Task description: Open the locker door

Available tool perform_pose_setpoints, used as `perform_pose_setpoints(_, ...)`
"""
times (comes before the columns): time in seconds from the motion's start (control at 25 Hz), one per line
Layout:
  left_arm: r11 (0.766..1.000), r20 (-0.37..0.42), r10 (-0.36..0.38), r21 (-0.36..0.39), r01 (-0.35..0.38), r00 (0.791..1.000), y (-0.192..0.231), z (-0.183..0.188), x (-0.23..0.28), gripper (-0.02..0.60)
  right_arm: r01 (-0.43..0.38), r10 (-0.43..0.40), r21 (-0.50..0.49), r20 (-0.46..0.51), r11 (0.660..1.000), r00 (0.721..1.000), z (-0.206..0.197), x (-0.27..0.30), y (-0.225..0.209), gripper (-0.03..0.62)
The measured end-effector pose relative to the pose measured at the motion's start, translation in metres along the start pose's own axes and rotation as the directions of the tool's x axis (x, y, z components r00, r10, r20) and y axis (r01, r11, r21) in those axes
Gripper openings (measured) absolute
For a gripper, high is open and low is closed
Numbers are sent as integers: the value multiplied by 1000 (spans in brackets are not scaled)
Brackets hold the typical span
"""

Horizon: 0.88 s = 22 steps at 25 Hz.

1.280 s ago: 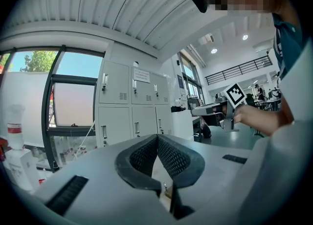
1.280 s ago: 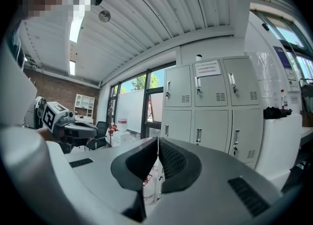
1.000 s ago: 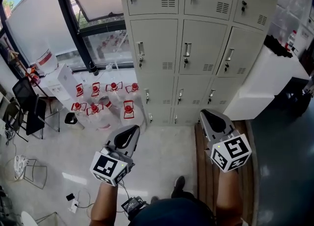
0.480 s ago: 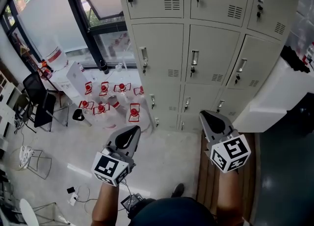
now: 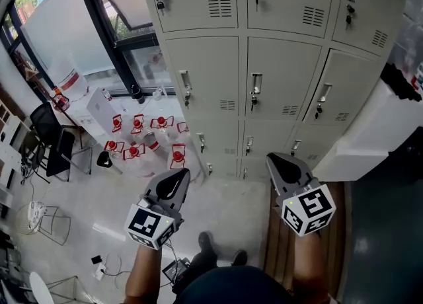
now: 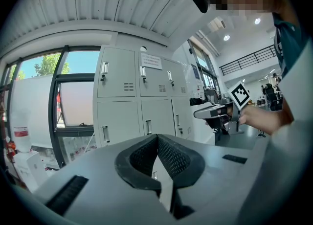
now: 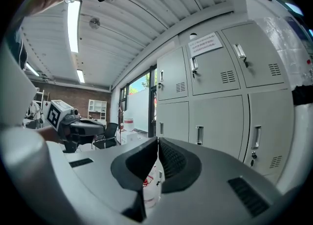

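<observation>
A bank of beige lockers [image 5: 281, 75] fills the wall ahead, all doors closed, each with a vertical handle [image 5: 256, 87] and a lock. My left gripper [image 5: 176, 176] is held low on the left, a good way short of the lockers, shut with nothing between its pads. My right gripper [image 5: 275, 161] is level with it on the right, also shut and empty. In the left gripper view the shut left gripper [image 6: 157, 140] points at the lockers [image 6: 142, 99]. The right gripper view has the shut right gripper [image 7: 157, 143] before the lockers [image 7: 220, 97].
Several clear water bottles with red caps [image 5: 142, 139] stand on the floor left of the lockers, under a black-framed window [image 5: 106, 28]. A white cabinet [image 5: 377, 131] juts out at the right. A black chair [image 5: 46, 139] stands far left. Cables lie by my feet.
The lockers have shifted down and left in the head view as the person steps toward them. Both grippers hold the same pose, shut.
</observation>
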<state>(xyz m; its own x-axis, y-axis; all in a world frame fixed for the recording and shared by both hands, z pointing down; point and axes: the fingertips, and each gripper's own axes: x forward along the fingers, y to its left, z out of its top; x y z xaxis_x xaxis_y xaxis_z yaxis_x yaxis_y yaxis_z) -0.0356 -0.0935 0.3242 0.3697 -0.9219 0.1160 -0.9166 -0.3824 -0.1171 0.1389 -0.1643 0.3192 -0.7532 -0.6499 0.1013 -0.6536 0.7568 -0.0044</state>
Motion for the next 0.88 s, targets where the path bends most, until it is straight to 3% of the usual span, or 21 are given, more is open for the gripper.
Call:
perform_pose_setpoints(0.36,996,28,-86,-19,87,996,32,-4,54,17,86,-87,-12,-38,996,996,-2,22,-23,35)
perform_pose_setpoints(0.88,989,54,-148,-9,149,987,136,0,111,17,206,-207,-14,-49,978,977,12,101,-31,37)
